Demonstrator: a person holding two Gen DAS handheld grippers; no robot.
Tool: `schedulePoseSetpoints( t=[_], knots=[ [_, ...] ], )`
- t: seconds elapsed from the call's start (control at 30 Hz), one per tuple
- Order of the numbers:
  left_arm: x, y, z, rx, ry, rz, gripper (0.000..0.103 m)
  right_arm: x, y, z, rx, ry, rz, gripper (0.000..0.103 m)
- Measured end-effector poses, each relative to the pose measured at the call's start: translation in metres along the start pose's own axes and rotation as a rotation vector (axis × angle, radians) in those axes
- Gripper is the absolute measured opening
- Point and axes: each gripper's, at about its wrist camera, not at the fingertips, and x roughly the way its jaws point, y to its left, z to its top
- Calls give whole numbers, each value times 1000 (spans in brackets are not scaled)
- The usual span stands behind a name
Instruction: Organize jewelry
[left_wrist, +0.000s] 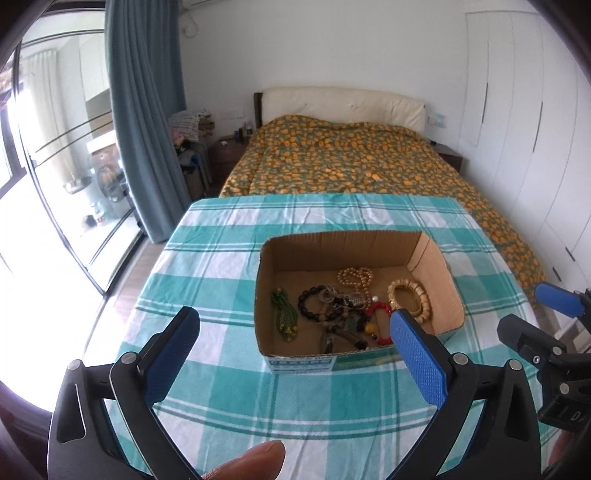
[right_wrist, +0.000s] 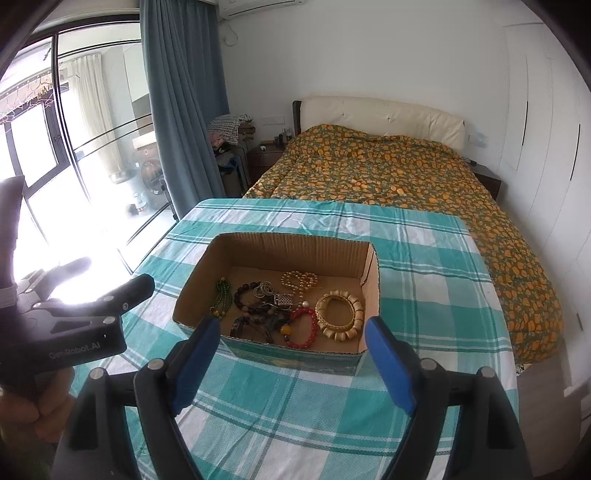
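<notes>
An open cardboard box (left_wrist: 436, 258) (right_wrist: 295, 251) sits on the teal checked tablecloth (left_wrist: 221, 258). Inside lie a green bead necklace (left_wrist: 284, 314), a dark bead bracelet (left_wrist: 314, 302), a beige bead necklace (left_wrist: 354, 277), a red bead bracelet (right_wrist: 306, 328), a cream chunky bangle (right_wrist: 341, 314) and tangled silver pieces. My left gripper (left_wrist: 293, 315) hovers above the box's near edge, open wide with nothing between its blue pads. My right gripper (right_wrist: 291, 325) is also open and empty, raised over the near right side of the box. Each gripper shows at the other view's edge.
Behind the table stands a bed (left_wrist: 351, 158) with an orange-patterned cover. A blue curtain (left_wrist: 144, 110) and glass doors are at the left, white wardrobes (left_wrist: 517, 110) at the right. A thumb (left_wrist: 251, 461) shows at the bottom of the left wrist view.
</notes>
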Motion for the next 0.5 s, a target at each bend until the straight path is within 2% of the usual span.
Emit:
schedulePoseSetpoints(
  t=[0.5],
  knots=[
    [-14, 4, 3, -8, -5, 23, 103, -11, 9, 3, -20, -13, 12, 82]
  ],
)
